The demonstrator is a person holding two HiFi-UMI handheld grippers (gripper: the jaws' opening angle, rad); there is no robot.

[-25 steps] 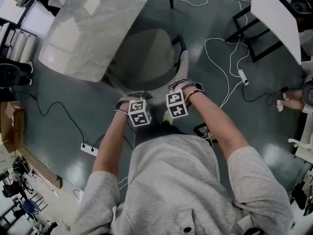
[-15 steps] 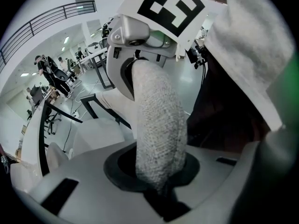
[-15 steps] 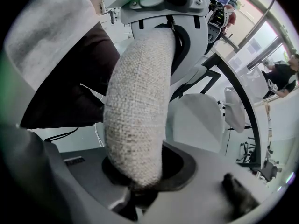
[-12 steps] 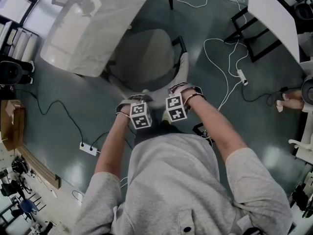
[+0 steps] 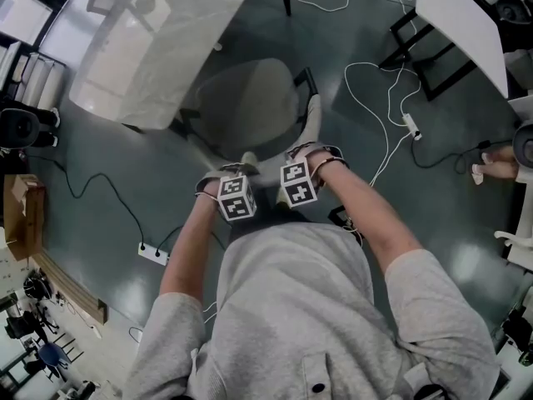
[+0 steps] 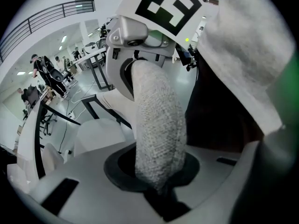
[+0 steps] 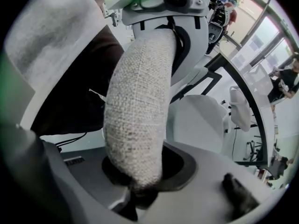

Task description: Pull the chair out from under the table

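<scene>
Woven grey fabric is filling both pairs of my jaws. My left gripper [image 5: 231, 182] and right gripper [image 5: 298, 170] are each pinching narrowly on the padded top edge of the chair back [image 6: 159, 129], side by side. The chair [image 5: 250, 107] is sitting with part of its seat under the marble table [image 5: 158, 48]. I am judging the pull to be under way. Next I am needing a steady, level draw toward my body, both grips firm.

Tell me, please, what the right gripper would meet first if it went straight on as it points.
The right gripper would press straight into the chair's padded backrest, whose top edge sits clamped between its jaws. Nothing else appears to lie before it.
</scene>
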